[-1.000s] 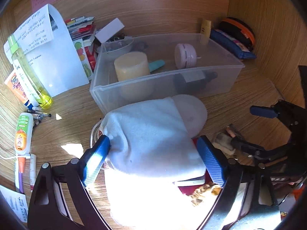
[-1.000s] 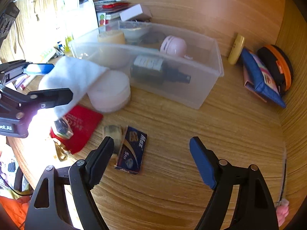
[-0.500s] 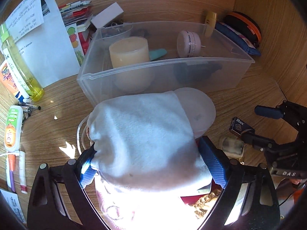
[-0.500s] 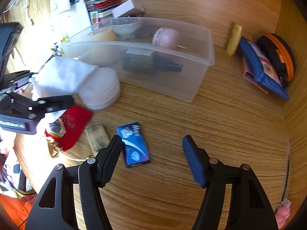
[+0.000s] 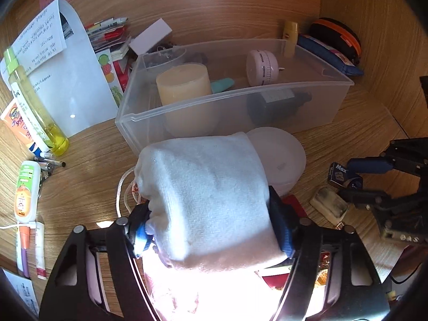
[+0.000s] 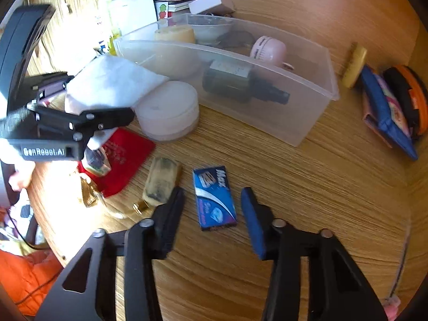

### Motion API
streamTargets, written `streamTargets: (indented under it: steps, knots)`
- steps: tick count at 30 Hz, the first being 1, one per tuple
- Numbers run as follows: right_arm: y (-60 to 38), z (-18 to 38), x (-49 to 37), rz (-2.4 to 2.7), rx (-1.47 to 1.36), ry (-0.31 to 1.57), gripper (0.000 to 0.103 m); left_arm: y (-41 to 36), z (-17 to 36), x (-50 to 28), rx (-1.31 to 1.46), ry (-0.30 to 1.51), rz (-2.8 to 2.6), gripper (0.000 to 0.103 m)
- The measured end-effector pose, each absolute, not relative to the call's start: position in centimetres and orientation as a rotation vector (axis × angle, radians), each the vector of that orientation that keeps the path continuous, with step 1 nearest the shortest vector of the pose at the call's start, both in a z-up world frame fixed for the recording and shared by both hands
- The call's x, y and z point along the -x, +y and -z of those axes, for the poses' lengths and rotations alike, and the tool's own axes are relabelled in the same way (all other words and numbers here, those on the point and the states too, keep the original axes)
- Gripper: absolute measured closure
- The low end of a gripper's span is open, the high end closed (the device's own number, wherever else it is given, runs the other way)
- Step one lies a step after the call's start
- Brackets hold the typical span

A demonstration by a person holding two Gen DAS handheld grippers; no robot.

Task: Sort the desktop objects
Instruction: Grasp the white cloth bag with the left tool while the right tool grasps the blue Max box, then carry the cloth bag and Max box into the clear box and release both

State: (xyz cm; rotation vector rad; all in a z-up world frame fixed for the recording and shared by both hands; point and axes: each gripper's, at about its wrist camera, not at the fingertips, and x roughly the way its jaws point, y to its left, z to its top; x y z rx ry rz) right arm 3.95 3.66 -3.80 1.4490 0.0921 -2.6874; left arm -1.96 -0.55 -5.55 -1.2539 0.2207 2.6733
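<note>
Left gripper [image 5: 211,222] jaws closing, pads pressing both flanks of the white cloth pouch [image 5: 211,195]; clear bin [image 5: 334,96] just ahead. Right gripper [image 6: 212,208] jaws closing, blue Max staple box [image 6: 215,196] between them, apparently not pinched yet. Risks: soft pouch sags out of the squeeze; the flat box skids on the wooden desk [image 6: 307,187] if only one pad catches it.

black gripper frames, silver screws; blue-padded fingers [image 6: 252,222], white lettering
</note>
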Motion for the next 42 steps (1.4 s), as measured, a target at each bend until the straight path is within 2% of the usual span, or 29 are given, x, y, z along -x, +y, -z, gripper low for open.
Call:
streamTargets:
  steps: [1,5,8,17,30,42]
  knots:
    - [3.7,3.8,-3.8,2.694,-1.450,0.093,0.077,-0.6,5.5,1.9,1.251,0.208,-2.671,0.036]
    - [3.7,3.8,-3.3,2.702,-1.450,0.078,0.077,-1.4,4.9,2.0,1.246,0.123,-2.653,0.045]
    - [4.0,3.7,-3.4,2.716,-1.443,0.041,0.077,-1.8,4.1,1.9,1.233,0.076,-2.659,0.048]
    - [4.9,0.0,-4.4,2.806,-1.294,-0.040,0.077,-3.1,0.7,1.1,1.140,-0.044,-2.682,0.049]
    - [6.4,-4.2,-3.3,2.887,-1.150,-0.059,0.077,-3.0,-4.8,3.3,0.942,-0.083,-2.727,0.049]
    - [8.9,-5.1,0.4,2.922,-1.125,-0.104,0.077,-0.9,-4.7,8.8,0.999,-0.153,-2.621,0.049]
